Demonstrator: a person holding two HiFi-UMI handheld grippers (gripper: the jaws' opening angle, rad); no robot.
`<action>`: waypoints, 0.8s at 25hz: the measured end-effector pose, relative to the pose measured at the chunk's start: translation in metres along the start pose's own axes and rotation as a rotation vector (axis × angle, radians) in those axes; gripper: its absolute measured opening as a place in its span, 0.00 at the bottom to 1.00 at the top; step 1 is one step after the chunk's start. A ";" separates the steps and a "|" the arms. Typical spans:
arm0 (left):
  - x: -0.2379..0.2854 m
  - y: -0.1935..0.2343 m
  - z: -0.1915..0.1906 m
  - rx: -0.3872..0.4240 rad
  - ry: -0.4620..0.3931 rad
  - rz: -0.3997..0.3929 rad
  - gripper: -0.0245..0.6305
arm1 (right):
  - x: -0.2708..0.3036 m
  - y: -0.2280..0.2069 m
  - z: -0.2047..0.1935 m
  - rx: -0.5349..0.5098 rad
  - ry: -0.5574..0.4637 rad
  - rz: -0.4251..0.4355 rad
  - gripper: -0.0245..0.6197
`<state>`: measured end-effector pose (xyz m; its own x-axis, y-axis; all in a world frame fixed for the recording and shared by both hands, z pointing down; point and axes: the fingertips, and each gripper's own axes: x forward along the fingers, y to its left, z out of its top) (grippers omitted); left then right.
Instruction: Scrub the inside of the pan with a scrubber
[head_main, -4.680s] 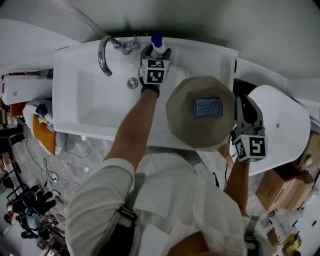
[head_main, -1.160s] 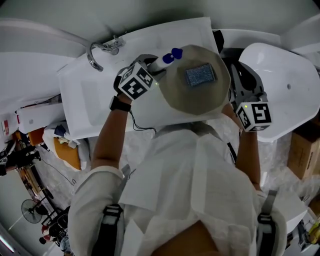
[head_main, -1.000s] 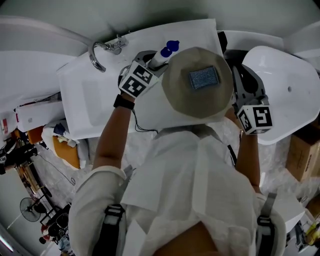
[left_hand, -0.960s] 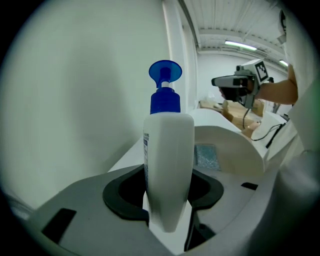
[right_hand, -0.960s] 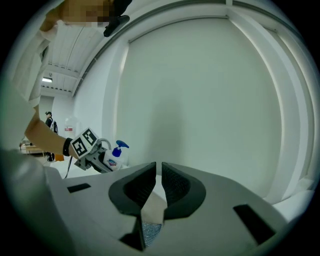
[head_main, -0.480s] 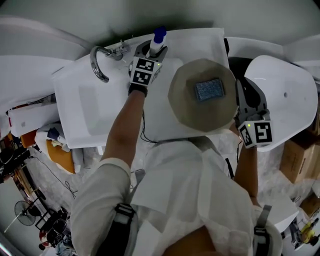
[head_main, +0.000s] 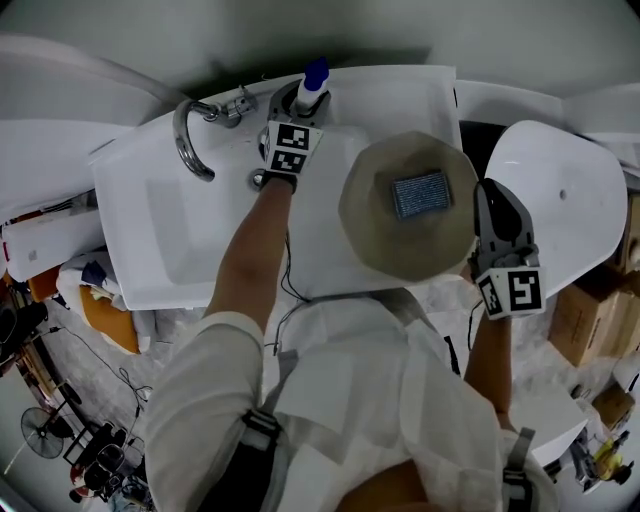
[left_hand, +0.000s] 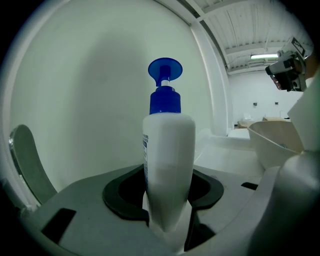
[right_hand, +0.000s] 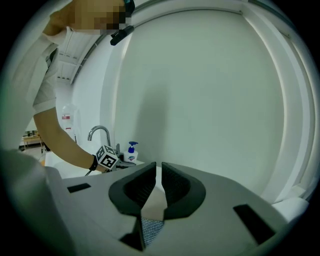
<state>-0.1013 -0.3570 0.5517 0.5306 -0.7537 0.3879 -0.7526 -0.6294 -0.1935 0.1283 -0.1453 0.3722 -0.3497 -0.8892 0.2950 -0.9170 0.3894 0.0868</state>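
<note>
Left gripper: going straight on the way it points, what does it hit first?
Probably the white wall behind the sink. The left gripper is clamped on the soap bottle, which would reach it first; nothing else shows between, but depth is unclear.

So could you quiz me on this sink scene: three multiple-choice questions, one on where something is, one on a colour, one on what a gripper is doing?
1. Where is the soap bottle?
A. at the sink's back rim, near the tap
B. on the floor
C. inside a cardboard box

2. What colour is its pump top?
A. red
B. blue
C. green

3. What are the left gripper's jaws doing?
A. standing open, empty
B. gripping the tap
C. closed on the soap bottle

Answers:
1 A, the head view shows it there.
2 B, it is blue in both views.
3 C, the left gripper view shows the bottle clamped between them.
</note>
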 end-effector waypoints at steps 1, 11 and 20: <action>0.000 0.001 -0.003 -0.009 0.006 0.000 0.35 | 0.002 0.002 0.000 -0.003 0.002 0.003 0.07; 0.000 -0.003 -0.003 -0.030 -0.017 -0.019 0.44 | 0.007 0.007 0.000 -0.019 0.022 0.014 0.07; -0.033 0.011 -0.001 -0.057 0.009 0.068 0.57 | 0.011 0.019 -0.007 -0.051 0.054 0.061 0.07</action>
<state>-0.1272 -0.3391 0.5379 0.4742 -0.7922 0.3842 -0.8076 -0.5651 -0.1684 0.1086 -0.1463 0.3836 -0.3928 -0.8496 0.3519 -0.8827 0.4557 0.1150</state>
